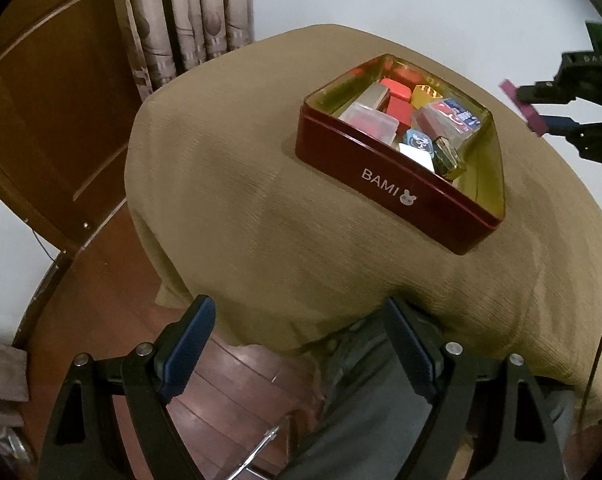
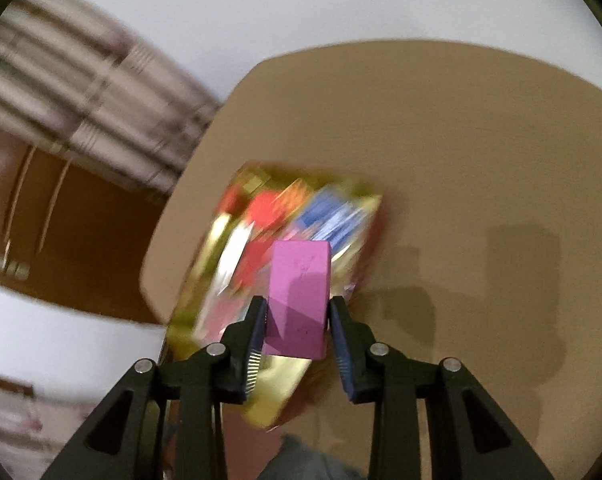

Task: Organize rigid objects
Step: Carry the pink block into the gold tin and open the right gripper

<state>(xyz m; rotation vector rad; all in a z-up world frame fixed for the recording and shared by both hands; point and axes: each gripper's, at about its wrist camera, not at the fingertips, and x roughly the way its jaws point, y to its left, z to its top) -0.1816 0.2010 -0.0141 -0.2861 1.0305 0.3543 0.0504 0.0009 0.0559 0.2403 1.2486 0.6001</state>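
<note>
1. My right gripper pinches a pink block between its blue-padded fingers; both pads press against the block's sides. In the left wrist view the same gripper shows at the far right edge, raised above the table, with the pink block tilted in its grasp.
2. My left gripper hangs at the near edge of the table with its jaws spread wide and nothing between them.
3. A dark red tin with a gold interior sits on the tan cloth covering the table, toward the far right. Its near wall reads "BAMI" in pale letters beside a small rabbit face.
4. The tin holds mixed small items: red boxes, a clear plastic case, a yellow box and a blue-printed pack. I cannot read the print on them.
5. In the right wrist view the tin lies below and behind the pink block, heavily blurred; no lettering there is legible.
6. A wooden door and patterned curtain stand at the far left.
</note>
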